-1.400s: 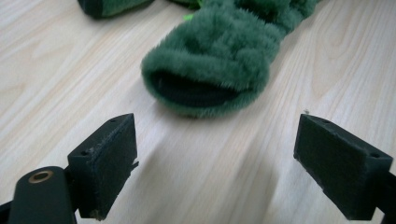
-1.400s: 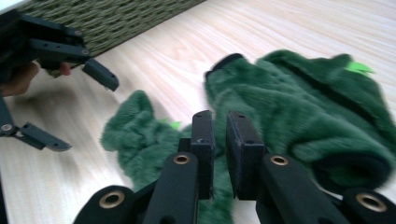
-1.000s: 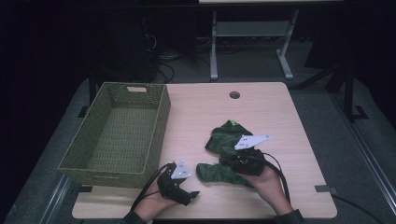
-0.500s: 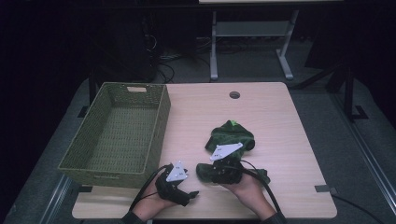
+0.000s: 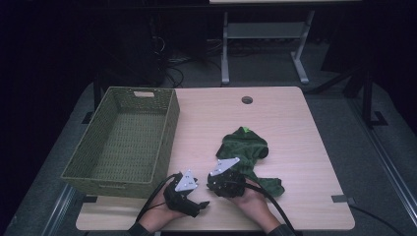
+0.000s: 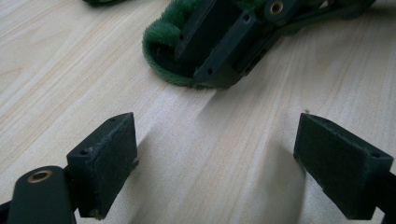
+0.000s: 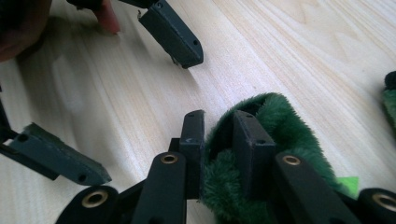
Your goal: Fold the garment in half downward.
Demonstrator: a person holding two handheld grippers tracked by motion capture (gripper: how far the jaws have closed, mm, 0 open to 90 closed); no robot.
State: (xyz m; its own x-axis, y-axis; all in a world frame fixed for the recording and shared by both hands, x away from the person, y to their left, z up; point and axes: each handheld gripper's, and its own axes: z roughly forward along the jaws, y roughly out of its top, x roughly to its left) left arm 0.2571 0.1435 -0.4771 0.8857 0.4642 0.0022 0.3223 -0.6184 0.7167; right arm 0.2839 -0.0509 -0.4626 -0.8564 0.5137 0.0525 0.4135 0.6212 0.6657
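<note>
High view first: we see a dark green fuzzy fleece garment (image 5: 246,155) lying crumpled on the pale wooden tabletop (image 5: 295,128), to the right of the woven olive-green rectangular basket (image 5: 123,142), well apart from it, with its long axis running from the far middle of the tabletop toward the near right edge. Our right tongs (image 5: 216,183) sit at the garment's near-left end, and in the right gripper view (image 7: 219,135) the jaws stand narrow with a fold of green pile pinched between them, so we read this as a grip on the cloth.

Our left tongs (image 5: 199,206) rest low on the tabletop between the basket and the garment, just beside the right tongs. In the left gripper view (image 6: 215,163) the jaws stand wide apart with only bare wood between them, and the pinched fold lies straight ahead of them, near but not touching.

We judge the coming move to turn on that line: the free edge of the garment lies ahead of the left tongs, away from the basket, so the left hand is the nearer one to take a second hold while the right keeps its fold.
</note>
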